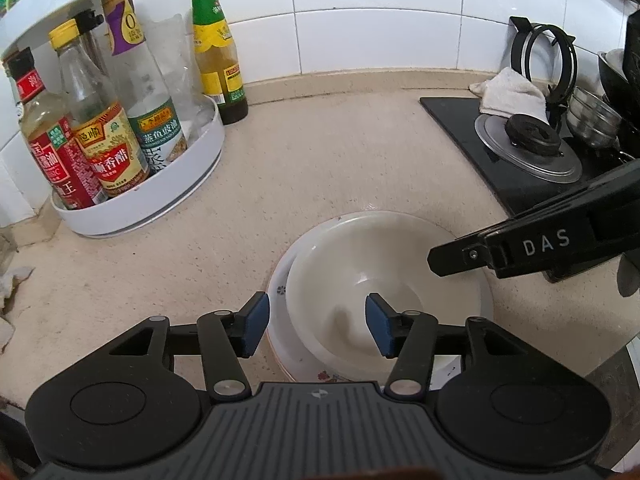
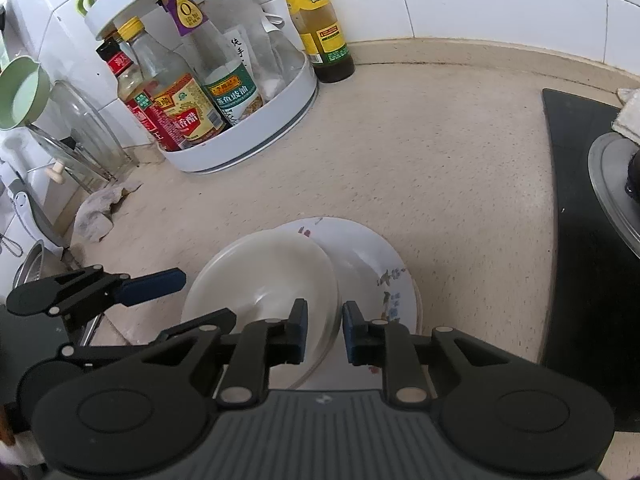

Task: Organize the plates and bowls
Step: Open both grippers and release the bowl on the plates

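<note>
A white bowl [image 1: 384, 264] [image 2: 264, 272] sits in a flower-patterned plate [image 1: 280, 292] [image 2: 384, 280] on the beige counter. My left gripper [image 1: 318, 326] is open and straddles the near-left rims: one blue pad is outside the plate, the other over the bowl's hollow, neither touching. In the right wrist view one of its fingers [image 2: 160, 283] shows left of the bowl. My right gripper [image 2: 325, 332] [image 1: 434, 258] has its pads close together on the bowl's right rim, one inside and one outside, and looks shut on it.
A white turntable rack [image 1: 160, 184] [image 2: 256, 140] of sauce bottles stands at the back left, with a green-labelled bottle [image 1: 216, 48] beside it. A black hob [image 1: 520, 168] [image 2: 580, 200] lies right, with a burner, a white cloth [image 1: 508, 92] and steel bowls [image 1: 592, 120].
</note>
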The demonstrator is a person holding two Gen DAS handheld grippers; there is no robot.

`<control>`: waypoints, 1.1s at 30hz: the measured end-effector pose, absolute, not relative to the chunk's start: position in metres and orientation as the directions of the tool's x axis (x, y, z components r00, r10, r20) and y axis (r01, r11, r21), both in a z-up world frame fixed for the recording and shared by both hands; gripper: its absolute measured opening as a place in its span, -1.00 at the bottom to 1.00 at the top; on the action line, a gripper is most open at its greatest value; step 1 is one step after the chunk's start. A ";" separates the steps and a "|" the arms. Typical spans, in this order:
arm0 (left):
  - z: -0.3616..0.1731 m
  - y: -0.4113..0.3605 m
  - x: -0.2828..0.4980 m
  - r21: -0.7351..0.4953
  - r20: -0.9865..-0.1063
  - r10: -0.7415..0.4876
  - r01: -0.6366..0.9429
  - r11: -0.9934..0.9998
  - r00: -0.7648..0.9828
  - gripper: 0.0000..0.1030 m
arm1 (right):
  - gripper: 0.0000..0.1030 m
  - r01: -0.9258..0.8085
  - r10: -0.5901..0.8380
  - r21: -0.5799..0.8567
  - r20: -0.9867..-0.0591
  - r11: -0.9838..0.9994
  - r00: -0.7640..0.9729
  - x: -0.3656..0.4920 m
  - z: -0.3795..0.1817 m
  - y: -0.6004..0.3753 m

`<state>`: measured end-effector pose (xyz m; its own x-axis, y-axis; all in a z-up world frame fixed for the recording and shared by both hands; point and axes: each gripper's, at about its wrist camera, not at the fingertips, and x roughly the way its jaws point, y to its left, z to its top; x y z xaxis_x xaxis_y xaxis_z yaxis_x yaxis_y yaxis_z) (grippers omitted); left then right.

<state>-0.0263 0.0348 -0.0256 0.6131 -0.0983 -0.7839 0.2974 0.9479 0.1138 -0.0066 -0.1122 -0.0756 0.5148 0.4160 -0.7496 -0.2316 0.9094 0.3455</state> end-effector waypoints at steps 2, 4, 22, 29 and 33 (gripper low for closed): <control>-0.025 0.035 -0.027 0.109 -0.781 -0.098 0.289 0.951 0.617 0.19 | -0.61 -0.234 0.417 0.345 -0.748 0.909 0.516 -0.008 -0.075 -0.113; -0.024 0.035 -0.027 0.104 -0.778 -0.098 0.281 0.954 0.620 0.20 | -0.61 -0.237 0.419 0.345 -0.744 0.908 0.520 -0.009 -0.075 -0.114; -0.019 0.031 -0.034 0.109 -0.758 -0.073 0.236 0.966 0.648 0.25 | -0.60 -0.284 0.436 0.332 -0.724 0.899 0.534 -0.025 -0.068 -0.114; -0.012 0.025 -0.040 0.120 -0.739 -0.075 0.241 0.963 0.670 0.37 | -0.59 -0.291 0.443 0.335 -0.700 0.896 0.560 -0.039 -0.061 -0.121; -0.010 0.022 -0.041 0.133 -0.729 -0.075 0.247 0.960 0.681 0.43 | -0.59 -0.290 0.441 0.332 -0.694 0.898 0.569 -0.044 -0.059 -0.122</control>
